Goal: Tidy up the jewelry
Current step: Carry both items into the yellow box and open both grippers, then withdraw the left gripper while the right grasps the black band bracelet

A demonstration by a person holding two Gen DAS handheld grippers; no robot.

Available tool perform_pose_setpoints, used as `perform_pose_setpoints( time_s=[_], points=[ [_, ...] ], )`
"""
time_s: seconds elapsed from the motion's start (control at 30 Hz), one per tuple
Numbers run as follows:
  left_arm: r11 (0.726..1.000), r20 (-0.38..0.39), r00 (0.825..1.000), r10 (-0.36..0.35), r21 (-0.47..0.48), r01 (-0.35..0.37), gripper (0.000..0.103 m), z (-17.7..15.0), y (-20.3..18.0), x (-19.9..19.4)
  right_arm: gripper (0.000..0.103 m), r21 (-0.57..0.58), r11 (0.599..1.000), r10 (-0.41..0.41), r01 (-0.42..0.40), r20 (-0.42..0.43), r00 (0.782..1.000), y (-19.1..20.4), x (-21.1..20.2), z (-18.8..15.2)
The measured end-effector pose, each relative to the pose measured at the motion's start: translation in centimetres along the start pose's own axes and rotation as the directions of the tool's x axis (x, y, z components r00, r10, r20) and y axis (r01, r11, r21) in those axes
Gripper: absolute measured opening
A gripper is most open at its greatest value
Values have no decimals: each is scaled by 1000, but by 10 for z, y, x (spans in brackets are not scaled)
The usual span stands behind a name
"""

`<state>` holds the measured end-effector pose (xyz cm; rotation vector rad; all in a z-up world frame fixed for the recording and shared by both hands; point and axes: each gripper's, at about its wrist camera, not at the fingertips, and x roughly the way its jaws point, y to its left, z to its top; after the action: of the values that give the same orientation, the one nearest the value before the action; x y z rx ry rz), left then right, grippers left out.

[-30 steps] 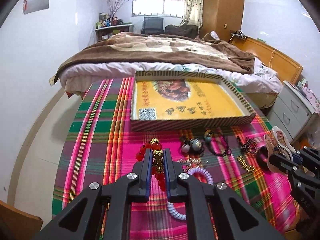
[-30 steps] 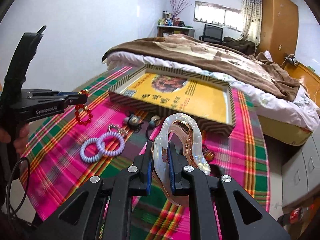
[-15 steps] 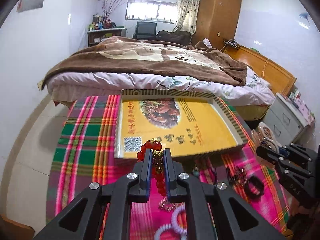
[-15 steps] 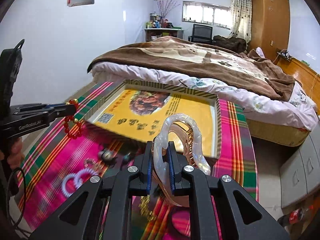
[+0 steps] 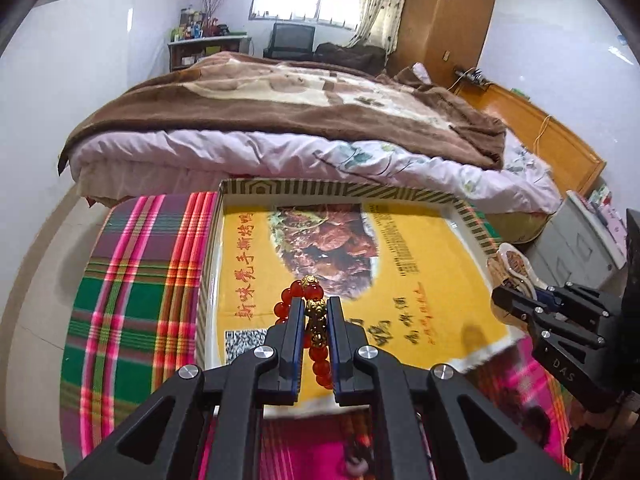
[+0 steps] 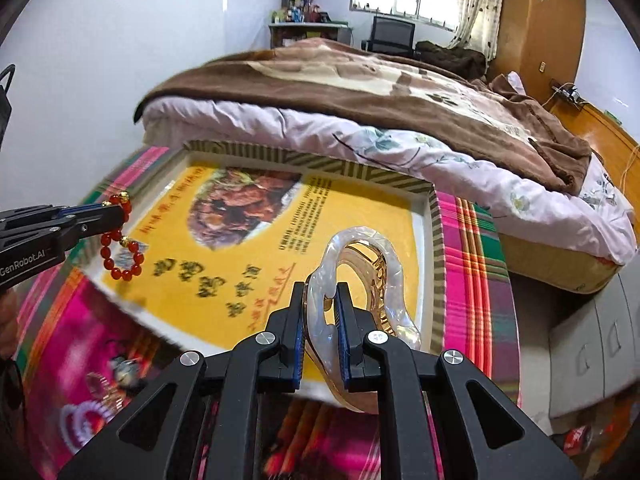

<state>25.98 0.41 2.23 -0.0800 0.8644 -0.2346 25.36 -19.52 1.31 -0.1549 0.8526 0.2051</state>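
Red-and-gold bead bracelet point(image 5: 316, 332) pinched by left claw point(image 5: 316, 312), pearly white hair clip point(image 6: 360, 276) by right claw point(image 6: 322, 300) (both held above shallow yellow-lined tray point(image 5: 420, 196)).

From my left wrist feed, the red bead bracelet point(image 5: 316, 332) is partly hidden between my left tool's point(image 5: 316, 312) fingers. The pieces on the plaid desk point(image 6: 472, 264) near the bottom edge are smeared with blur; I only make out pale coiled rings point(image 6: 86, 416). My right tool point(image 6: 322, 300) covers the hair claw's point(image 6: 360, 280) lower part.
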Motion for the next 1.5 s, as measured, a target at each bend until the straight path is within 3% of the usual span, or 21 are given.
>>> perform_pose_setpoints(
  time_s=[0.2,0.5,0.57,0.63,0.83,0.9,1.0,1.07,1.5],
  points=[
    [1000,-56,998,21,-6,-21,11,-3,7,34,14,-33,999,-23,21,-53,998,1,29,5],
    [999,-94,994,50,0,-50,11,-8,9,50,14,-60,998,-35,28,-104,994,8,50,3],
    [999,-94,994,51,4,-51,17,-8,9,48,15,-56,998,-40,34,-100,994,8,51,4],
    [999,-96,994,54,7,-53,37,-8,9,49,16,-55,998,-42,36,-104,994,8,53,5],
    [998,-94,993,66,-3,-67,58,-8,12,47,19,-43,998,-49,45,-99,994,8,54,6],
    [998,-93,993,67,-6,-68,60,-8,13,45,20,-35,999,-43,40,-95,995,8,52,6],
    [997,-88,994,72,-5,-72,71,-9,11,40,37,-22,999,-35,33,-83,996,7,49,8],
    [998,-76,995,68,-5,-69,74,-10,10,35,47,-10,1000,-29,28,-72,997,6,44,8],
    [998,-1,998,58,3,-58,86,-22,-8,-25,47,70,997,22,-25,41,999,8,-16,-1]
  ],
)
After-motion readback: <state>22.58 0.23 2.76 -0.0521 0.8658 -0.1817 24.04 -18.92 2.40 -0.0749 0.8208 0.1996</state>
